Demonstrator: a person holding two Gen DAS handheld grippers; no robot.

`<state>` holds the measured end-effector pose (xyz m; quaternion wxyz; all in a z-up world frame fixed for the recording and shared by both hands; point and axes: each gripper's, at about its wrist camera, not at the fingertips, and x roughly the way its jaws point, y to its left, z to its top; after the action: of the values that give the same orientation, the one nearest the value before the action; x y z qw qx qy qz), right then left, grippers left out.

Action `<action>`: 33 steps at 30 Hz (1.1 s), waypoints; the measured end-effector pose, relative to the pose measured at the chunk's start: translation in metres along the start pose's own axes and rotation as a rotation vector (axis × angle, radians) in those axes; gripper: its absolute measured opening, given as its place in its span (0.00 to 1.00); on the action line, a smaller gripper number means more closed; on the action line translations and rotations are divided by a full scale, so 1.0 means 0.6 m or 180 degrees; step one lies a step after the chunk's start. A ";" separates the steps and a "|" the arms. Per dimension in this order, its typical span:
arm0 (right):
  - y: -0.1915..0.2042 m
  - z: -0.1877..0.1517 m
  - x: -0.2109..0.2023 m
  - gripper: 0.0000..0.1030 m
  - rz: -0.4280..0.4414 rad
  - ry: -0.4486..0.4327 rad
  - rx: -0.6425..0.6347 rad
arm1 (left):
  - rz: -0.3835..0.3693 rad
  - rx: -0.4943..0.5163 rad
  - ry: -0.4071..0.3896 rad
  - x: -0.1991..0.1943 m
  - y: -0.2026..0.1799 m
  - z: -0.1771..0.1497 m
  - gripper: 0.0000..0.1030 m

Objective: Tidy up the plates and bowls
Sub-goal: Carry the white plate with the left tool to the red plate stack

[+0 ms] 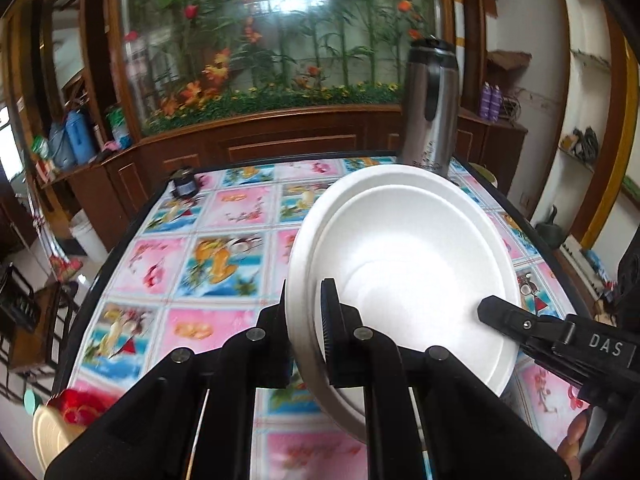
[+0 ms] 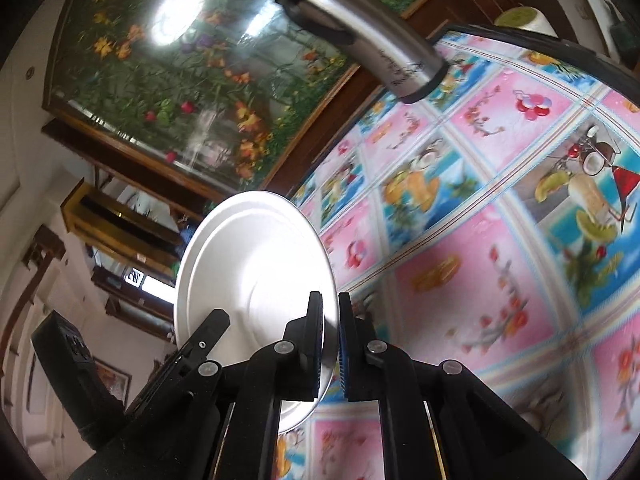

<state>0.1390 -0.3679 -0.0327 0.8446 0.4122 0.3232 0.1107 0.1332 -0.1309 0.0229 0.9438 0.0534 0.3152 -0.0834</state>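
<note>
Both grippers were clamped on the same stack: a white foam bowl nested in a white foam plate, held in the air above the table with its cartoon-print cloth. The left gripper pinched the near-left rim, one finger under the plate and one finger inside the bowl. The right gripper pinched the opposite rim; in the left view its tip came in from the right, lying over the bowl's inner wall. Both sets of jaws stood nearly together, only rim thickness between them.

Key relation: the stack sat straight ahead of each gripper, spanning between them. It was tilted, left edge nearer the left camera, open face toward the right. Round, so no long axis; the line that matters runs rim to rim between the two grips. Neither hand was clearly nearer.

A steel thermos jug stood on the far right part of the table, just behind the stack as seen from the left. A small dark jar sat at the far left edge. Judged: set-down needs both hands level; the jug is what to steer clear of.
</note>
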 end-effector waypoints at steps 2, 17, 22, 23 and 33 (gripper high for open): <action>0.027 -0.017 -0.006 0.06 -0.0004 0.0038 -0.0106 | 0.0005 -0.0108 -0.0022 -0.025 0.029 -0.009 0.09; 0.255 -0.179 0.015 0.07 0.0244 0.0414 -0.0870 | 0.0376 -0.0603 -0.0219 -0.182 0.254 -0.088 0.09; 0.317 -0.244 0.050 0.07 0.0352 0.0727 -0.1070 | 0.0563 -0.0716 -0.0149 -0.209 0.323 -0.125 0.09; 0.327 -0.258 0.057 0.08 0.0366 0.0787 -0.1099 | 0.0601 -0.0756 -0.0136 -0.215 0.337 -0.133 0.09; 0.390 -0.383 0.116 0.08 0.0394 0.1292 -0.1422 | 0.0793 -0.0973 0.0017 -0.237 0.409 -0.210 0.09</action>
<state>0.0645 -0.0444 0.0115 0.8241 0.2047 0.4273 0.3104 -0.0060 0.1469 0.0204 0.9432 -0.0518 0.3176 0.0830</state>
